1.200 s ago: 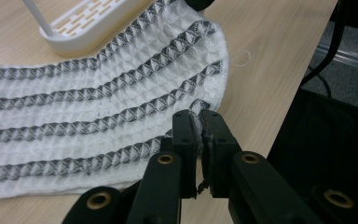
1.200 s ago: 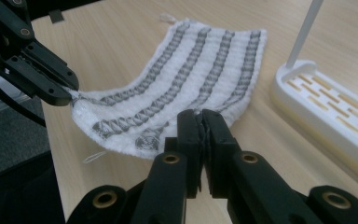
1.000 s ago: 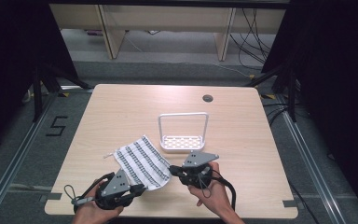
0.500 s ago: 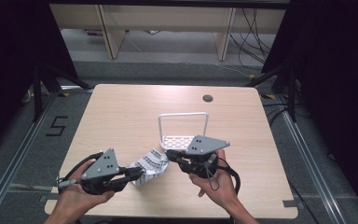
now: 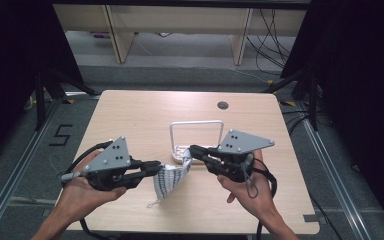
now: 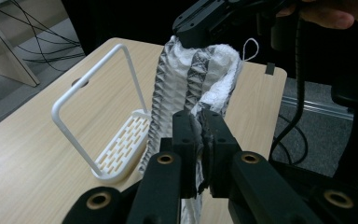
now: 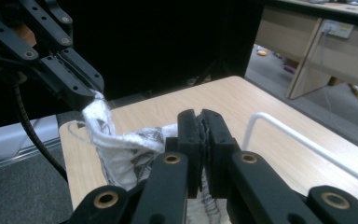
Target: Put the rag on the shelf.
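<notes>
Since the earlier frame the cloth [image 5: 171,178] has risen off the desk [image 5: 130,115]; left tool [image 5: 152,167] and right tool [image 5: 194,150] each pinch a corner, likely for hanging on the rack [image 5: 196,135].

- A dark numeral "5" [image 5: 61,135] stands on the grey floor in the high view, just off the left edge of the tabletop [image 5: 145,107], beside the metal rail that runs along that side.
- No other text, label, brand or sign can be read in the high view.
- In the left gripper view and the right gripper view nothing legible appears: no lettering on the black jaws, the patterned cloth, the white rack or the furniture behind.
</notes>
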Available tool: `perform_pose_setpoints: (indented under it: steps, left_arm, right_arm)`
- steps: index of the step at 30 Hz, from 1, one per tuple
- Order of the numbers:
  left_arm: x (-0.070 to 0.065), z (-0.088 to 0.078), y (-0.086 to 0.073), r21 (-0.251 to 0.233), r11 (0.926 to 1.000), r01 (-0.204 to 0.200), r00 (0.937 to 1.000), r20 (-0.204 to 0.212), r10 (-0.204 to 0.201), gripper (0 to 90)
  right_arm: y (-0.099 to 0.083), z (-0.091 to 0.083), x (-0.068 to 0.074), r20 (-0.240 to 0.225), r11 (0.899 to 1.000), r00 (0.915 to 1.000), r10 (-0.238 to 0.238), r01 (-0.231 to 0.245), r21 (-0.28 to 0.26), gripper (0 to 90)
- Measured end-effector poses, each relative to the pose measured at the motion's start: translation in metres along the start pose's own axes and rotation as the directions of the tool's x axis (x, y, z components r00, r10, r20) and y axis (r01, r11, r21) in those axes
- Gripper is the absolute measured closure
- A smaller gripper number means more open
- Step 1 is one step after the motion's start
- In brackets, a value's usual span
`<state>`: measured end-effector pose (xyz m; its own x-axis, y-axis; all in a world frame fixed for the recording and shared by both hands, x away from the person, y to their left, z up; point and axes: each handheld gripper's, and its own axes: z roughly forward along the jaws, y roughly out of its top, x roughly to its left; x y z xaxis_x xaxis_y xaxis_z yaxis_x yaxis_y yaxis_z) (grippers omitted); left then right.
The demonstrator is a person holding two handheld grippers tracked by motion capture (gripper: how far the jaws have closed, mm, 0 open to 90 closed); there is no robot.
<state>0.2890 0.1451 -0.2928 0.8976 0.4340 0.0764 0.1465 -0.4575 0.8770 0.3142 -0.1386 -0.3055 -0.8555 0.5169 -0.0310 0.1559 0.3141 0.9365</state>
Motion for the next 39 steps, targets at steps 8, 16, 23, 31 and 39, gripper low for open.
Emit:
perform_pose_setpoints:
  steps: [8, 16, 23, 31, 39]
  left_arm:
    - [0.010, 0.015, 0.024, -0.013, 0.9998, -0.018, 0.9998, 0.010, 0.018, 84.5]
    - [0.023, 0.032, 0.045, -0.025, 0.9996, -0.015, 0.9999, -0.008, 0.015, 84.5]
    - [0.040, 0.043, 0.064, -0.043, 0.9991, -0.007, 0.9989, -0.046, 0.005, 84.5]
    - [0.059, 0.050, 0.075, -0.057, 0.9982, 0.020, 0.9959, -0.087, -0.025, 84.5]
    - [0.077, 0.055, 0.081, -0.078, 0.9959, 0.047, 0.9906, -0.125, -0.056, 84.4]
  right_arm:
    - [0.006, -0.022, -0.016, 0.057, 0.999, 0.9979, 0.031, -0.030, -0.015, 87.5]
    - [0.011, -0.032, -0.031, 0.106, 0.998, 0.9933, 0.045, -0.040, -0.048, 87.5]
    - [0.020, -0.036, -0.048, 0.169, 0.998, 0.9843, 0.050, -0.042, -0.053, 87.5]
    - [0.029, -0.030, -0.063, 0.194, 0.995, 0.9776, 0.080, -0.069, -0.067, 87.5]
    - [0.040, -0.021, -0.076, 0.218, 0.995, 0.9721, 0.086, -0.074, -0.066, 87.5]
